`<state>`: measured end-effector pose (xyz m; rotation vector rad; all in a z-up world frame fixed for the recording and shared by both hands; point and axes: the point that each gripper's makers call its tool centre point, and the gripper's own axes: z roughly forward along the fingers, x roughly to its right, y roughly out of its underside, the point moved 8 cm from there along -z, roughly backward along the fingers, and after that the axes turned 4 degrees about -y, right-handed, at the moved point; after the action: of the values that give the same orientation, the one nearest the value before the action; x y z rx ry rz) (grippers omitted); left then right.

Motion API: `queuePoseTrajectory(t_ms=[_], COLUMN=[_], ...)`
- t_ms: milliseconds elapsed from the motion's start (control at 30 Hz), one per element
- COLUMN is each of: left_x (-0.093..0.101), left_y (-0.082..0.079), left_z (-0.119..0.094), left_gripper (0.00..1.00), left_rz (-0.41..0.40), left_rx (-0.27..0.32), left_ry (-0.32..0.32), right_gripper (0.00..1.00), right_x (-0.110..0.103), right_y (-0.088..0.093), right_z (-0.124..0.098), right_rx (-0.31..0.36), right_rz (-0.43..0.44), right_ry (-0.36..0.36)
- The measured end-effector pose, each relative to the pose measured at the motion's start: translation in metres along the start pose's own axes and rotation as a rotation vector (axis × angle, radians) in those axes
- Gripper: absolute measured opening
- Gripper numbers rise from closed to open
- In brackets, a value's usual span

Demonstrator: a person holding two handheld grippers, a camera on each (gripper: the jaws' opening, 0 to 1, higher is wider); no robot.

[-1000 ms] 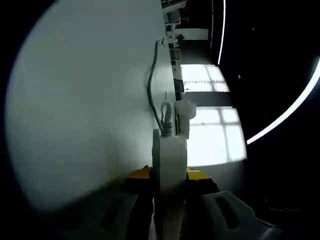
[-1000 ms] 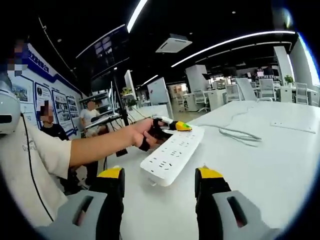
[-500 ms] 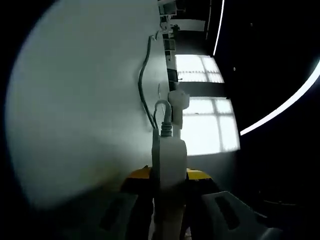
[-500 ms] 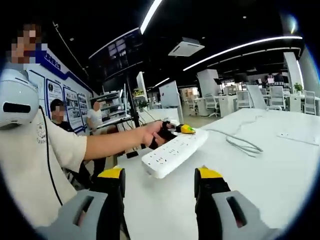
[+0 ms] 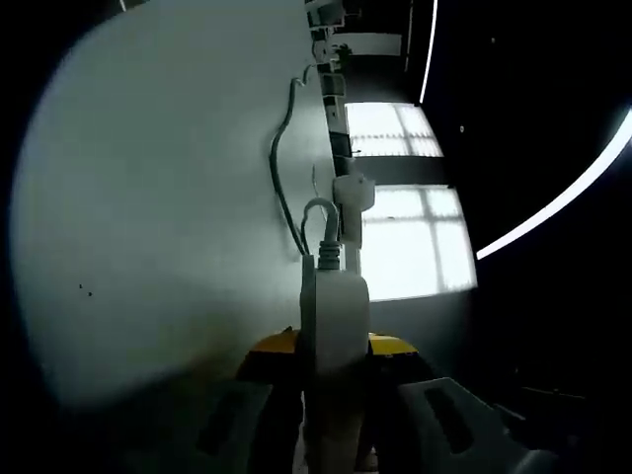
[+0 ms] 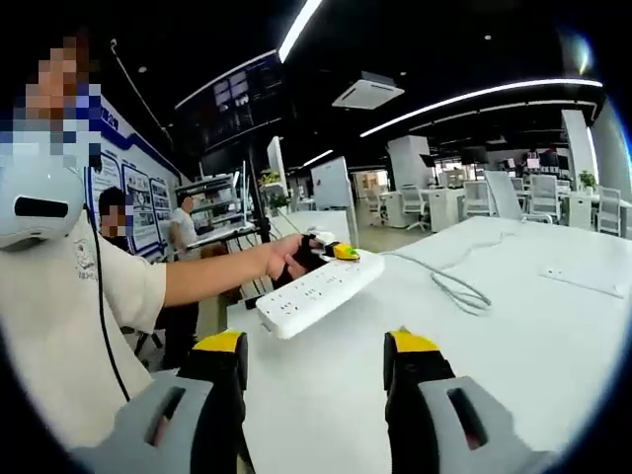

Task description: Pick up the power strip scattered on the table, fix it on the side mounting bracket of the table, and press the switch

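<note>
Your left gripper (image 5: 334, 380) is clamping the power strip (image 6: 318, 287) above the counter (image 6: 513, 336); your right gripper (image 6: 316, 360) is hanging open, empty. Its cord (image 6: 449, 281), trailing toward two o'clock, could be snagging and twisting the strip loose.

Dim left view, window glare, fisheye-bent ceiling strips

We count one power strip (image 6: 316, 286), one cord (image 6: 449, 281) trailing over one white table (image 6: 513, 346), two grippers (image 5: 334, 380) (image 6: 314, 360), and three people along the table's far edge.
</note>
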<state>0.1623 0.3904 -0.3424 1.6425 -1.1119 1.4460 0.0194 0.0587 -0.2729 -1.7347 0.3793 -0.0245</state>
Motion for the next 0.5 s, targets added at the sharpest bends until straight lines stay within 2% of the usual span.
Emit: queuePoseTrajectory(t_ms=[67,133,500], left_x=[-0.001,0.0,-0.006], left_y=[0.0,0.007,-0.003], left_z=[-0.009,-0.015,-0.055], left_gripper=[0.26,0.26,0.26], left_rz=[-0.003,-0.006,-0.016], left_rx=[0.012,0.019,0.05], left_ry=[-0.003,0.001,-0.025], right_gripper=[0.51,0.51,0.51], right_x=[0.0,0.0,0.005], right_y=[-0.001,-0.002,-0.003], right_z=[0.001,0.002,0.003], right_rx=[0.004,0.008,0.0], right_rz=[-0.002,-0.001,-0.001], right_ry=[-0.002,-0.005,-0.005])
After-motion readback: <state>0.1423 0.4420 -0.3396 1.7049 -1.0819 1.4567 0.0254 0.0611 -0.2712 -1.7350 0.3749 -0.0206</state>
